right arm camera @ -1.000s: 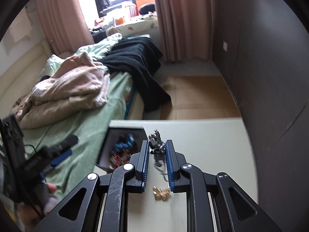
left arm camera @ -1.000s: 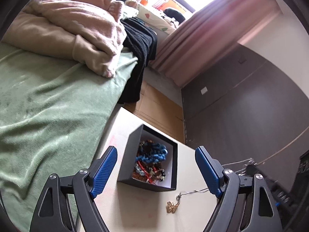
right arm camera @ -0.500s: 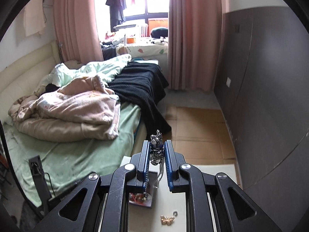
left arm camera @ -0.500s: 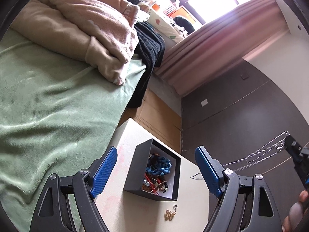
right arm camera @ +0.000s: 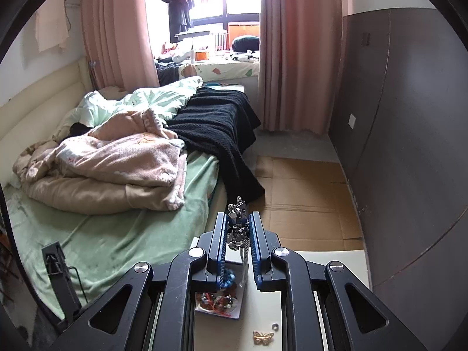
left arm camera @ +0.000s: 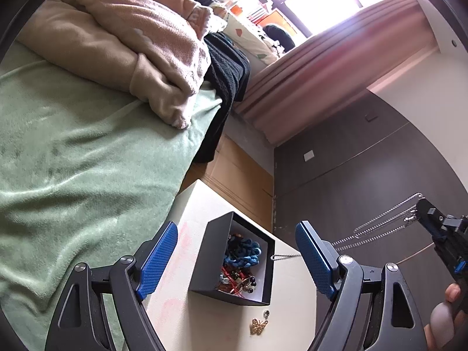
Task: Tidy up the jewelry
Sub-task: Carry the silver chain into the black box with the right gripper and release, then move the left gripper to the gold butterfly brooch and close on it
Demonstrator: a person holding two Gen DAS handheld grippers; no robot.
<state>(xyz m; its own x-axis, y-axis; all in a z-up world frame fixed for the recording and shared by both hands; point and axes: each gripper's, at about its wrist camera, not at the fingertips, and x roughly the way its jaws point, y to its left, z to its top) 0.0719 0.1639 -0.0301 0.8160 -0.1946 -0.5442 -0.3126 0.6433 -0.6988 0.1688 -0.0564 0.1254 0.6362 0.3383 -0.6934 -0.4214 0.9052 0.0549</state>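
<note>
A black open box on the cream table holds blue cord and red and beaded jewelry. My left gripper hovers open just in front of the box, with nothing between its blue pads. My right gripper is shut on a silver pendant, lifted above the table. Its silver chain hangs in loops from the gripper toward the box, as the left wrist view shows. A gold butterfly piece and a small silver stud lie on the table in front of the box.
A bed with a green sheet, a heaped pink blanket and a black throw borders the table on the left. A dark panelled wall stands on the right. Cardboard covers the floor beyond the table. A person's fingers show at the lower right.
My right gripper has risen with the pendant, pulling the chain up off the table. The butterfly piece stayed on the table. My left gripper shifted slightly, then held still, open.
</note>
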